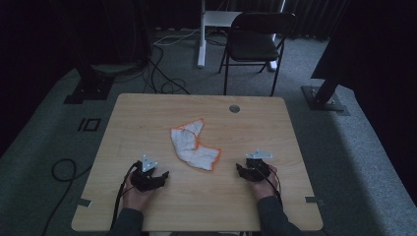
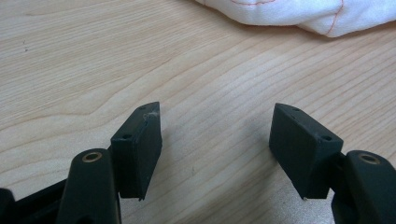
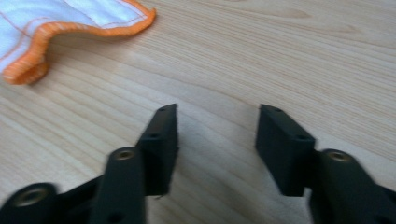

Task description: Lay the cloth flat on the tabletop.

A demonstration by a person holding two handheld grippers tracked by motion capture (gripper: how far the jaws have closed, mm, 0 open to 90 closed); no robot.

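Observation:
A white cloth with an orange hem (image 1: 194, 145) lies crumpled in the middle of the wooden table (image 1: 147, 118). My left gripper (image 1: 158, 175) rests low on the table, to the cloth's lower left, and its jaws stand open with bare wood between them (image 2: 217, 135). The cloth's white fold (image 2: 299, 11) lies ahead of it at the top edge. My right gripper (image 1: 239, 169) sits to the cloth's lower right, also open over bare wood (image 3: 217, 135). The cloth's orange hem (image 3: 56, 35) shows at the upper left of the right gripper view.
A round grommet hole (image 1: 234, 108) sits near the table's far edge. Beyond the table stand a black folding chair (image 1: 255, 42), a white desk leg (image 1: 201, 34) and dark stands with cables on the carpet (image 1: 88, 83).

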